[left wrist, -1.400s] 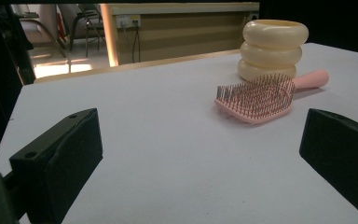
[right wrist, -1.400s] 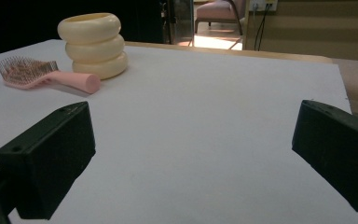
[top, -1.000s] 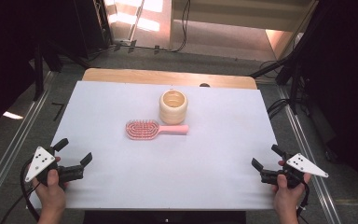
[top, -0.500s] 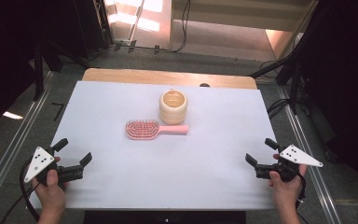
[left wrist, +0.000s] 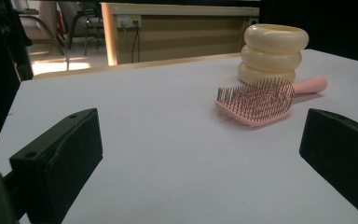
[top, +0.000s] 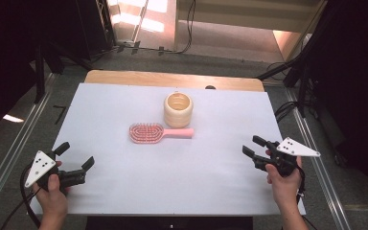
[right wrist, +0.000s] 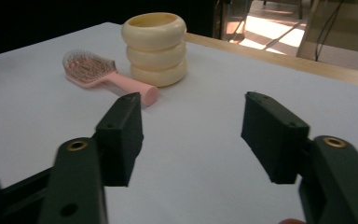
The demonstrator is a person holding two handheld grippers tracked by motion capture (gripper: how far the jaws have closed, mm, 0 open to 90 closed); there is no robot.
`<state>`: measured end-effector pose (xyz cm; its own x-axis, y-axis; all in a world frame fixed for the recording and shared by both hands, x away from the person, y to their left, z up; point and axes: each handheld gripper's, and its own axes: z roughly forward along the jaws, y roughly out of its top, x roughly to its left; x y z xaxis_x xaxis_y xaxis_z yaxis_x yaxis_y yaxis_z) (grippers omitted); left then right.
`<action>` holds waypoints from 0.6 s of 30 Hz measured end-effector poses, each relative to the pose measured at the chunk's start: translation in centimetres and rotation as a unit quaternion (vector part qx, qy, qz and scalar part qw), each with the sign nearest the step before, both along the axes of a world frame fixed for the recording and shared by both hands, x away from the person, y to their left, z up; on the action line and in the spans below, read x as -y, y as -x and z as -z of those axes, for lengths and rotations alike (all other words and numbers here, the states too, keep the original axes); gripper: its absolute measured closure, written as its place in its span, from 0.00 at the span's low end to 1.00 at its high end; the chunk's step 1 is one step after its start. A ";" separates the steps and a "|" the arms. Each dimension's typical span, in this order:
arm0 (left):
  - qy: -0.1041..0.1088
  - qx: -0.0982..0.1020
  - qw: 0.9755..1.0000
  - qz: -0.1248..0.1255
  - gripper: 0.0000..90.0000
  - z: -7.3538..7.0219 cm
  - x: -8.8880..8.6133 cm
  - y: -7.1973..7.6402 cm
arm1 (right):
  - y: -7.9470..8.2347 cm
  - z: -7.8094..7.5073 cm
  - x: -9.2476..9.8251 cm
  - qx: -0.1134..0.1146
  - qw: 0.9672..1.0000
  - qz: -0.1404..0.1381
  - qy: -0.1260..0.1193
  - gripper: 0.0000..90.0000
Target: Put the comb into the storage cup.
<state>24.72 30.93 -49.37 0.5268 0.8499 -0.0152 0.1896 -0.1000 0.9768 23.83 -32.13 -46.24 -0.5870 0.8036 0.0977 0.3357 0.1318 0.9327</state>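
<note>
the pink plastic hairbrush lies bristles up at the centre of the high view, just below the cream ribbed ring-stacked cup. the right gripper, at lower right, has just been narrowing its jaws with nothing between them; the left gripper, at lower left, stands wide and empty. narrowed jaws might nudge the slim handle into the cup rather than straddle it

We find the pink plastic hairbrush lying flat on the white table sheet, ahead of both claws and between them, the cream ribbed ring-stacked cup just behind its handle (farther from the claws).
</note>
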 end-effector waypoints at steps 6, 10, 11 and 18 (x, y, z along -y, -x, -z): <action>0.002 0.001 1.000 0.000 0.00 0.0 -0.1 0.0 | -1.2 -1.0 -1.9 -0.005 0.999 -0.019 0.027 0.75; 0.001 0.001 1.000 0.000 0.00 0.0 -0.1 0.0 | -2.2 -1.7 -3.1 -0.007 0.998 -0.040 0.049 0.85; -0.001 0.001 1.000 0.000 0.00 0.0 -0.1 0.1 | -2.4 -1.8 -3.4 -0.008 0.998 -0.048 0.050 0.87; -0.002 0.003 1.000 0.002 0.00 0.0 0.0 0.1 | -4.0 -2.4 -4.8 -0.012 0.996 -0.059 0.073 0.97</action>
<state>24.65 30.95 -49.34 0.5296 0.8482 -0.0083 0.1837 -0.1052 0.9773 27.85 -27.29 -43.88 -0.6769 0.7361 0.0007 0.3320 0.3044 0.8928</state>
